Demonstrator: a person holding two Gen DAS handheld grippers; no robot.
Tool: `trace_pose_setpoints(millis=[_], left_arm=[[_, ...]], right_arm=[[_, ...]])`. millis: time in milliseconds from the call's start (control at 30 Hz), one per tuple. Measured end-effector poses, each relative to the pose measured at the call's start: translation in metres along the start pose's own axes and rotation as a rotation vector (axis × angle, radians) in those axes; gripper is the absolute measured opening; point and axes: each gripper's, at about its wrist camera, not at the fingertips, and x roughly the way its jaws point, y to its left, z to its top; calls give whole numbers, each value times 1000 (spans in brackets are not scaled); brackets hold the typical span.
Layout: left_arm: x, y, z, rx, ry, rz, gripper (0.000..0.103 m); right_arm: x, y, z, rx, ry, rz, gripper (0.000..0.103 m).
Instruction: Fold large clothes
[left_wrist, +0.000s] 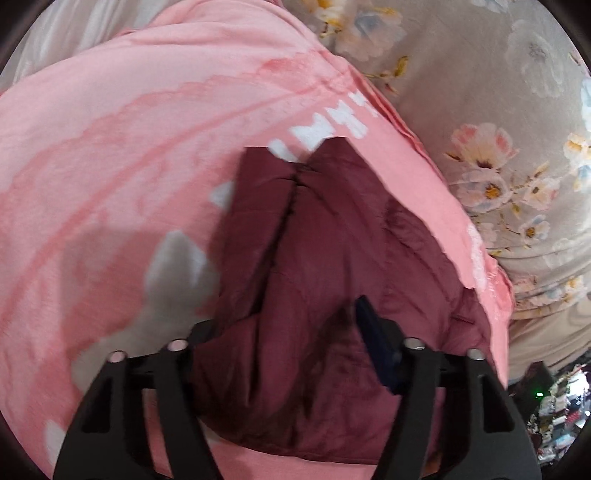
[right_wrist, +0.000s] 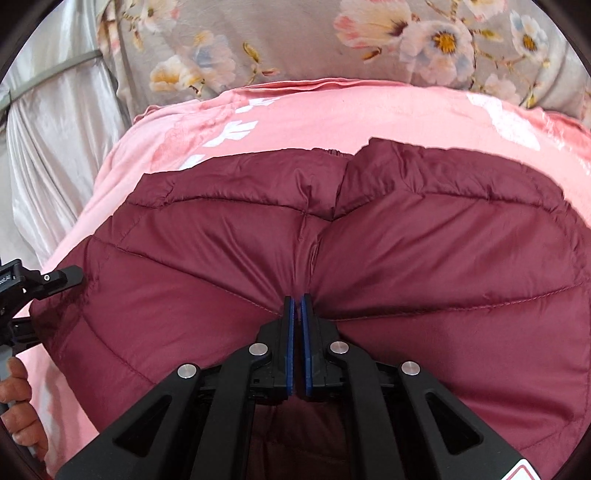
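A maroon quilted puffer jacket (right_wrist: 406, 251) lies on a pink blanket (right_wrist: 332, 114). My right gripper (right_wrist: 297, 301) is shut on a pinch of the jacket fabric at a seam. In the left wrist view the jacket (left_wrist: 332, 258) bulges up between the wide-apart fingers of my left gripper (left_wrist: 291, 332); only the right blue pad (left_wrist: 373, 339) shows, the left fingertip is hidden by the fabric. The left gripper also shows at the jacket's left edge in the right wrist view (right_wrist: 55, 280).
The pink blanket (left_wrist: 110, 166) with white print lies over a grey floral bedsheet (left_wrist: 498, 110). A shiny grey curtain (right_wrist: 48, 147) hangs at the left. A cluttered floor area (left_wrist: 561, 406) shows beyond the bed edge at lower right.
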Motion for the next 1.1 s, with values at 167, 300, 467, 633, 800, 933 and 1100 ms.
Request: trace_pose_setpoints(millis=[167, 300, 467, 633, 800, 933, 1100], left_arm=[[-23, -45, 0, 102, -39, -39, 22], [-42, -72, 2, 180, -78, -31, 18], [-62, -98, 0, 243, -115, -61, 17], [-81, -144, -14, 343, -142, -103, 17], [-93, -192, -36, 451, -142, -184, 17], [-86, -235, -61, 550, -109, -241, 17], [-54, -277, -88, 625, -30, -268, 16]], right_arm=[[-9, -3, 1, 36, 11, 32, 3], [-54, -12, -10, 90, 3, 140, 3], [-64, -21, -46, 141, 92, 191, 2], [-52, -29, -58, 185, 92, 226, 0], [-47, -29, -64, 181, 75, 232, 0], [-45, -30, -68, 204, 81, 261, 0], [-67, -49, -76, 311, 50, 341, 0]])
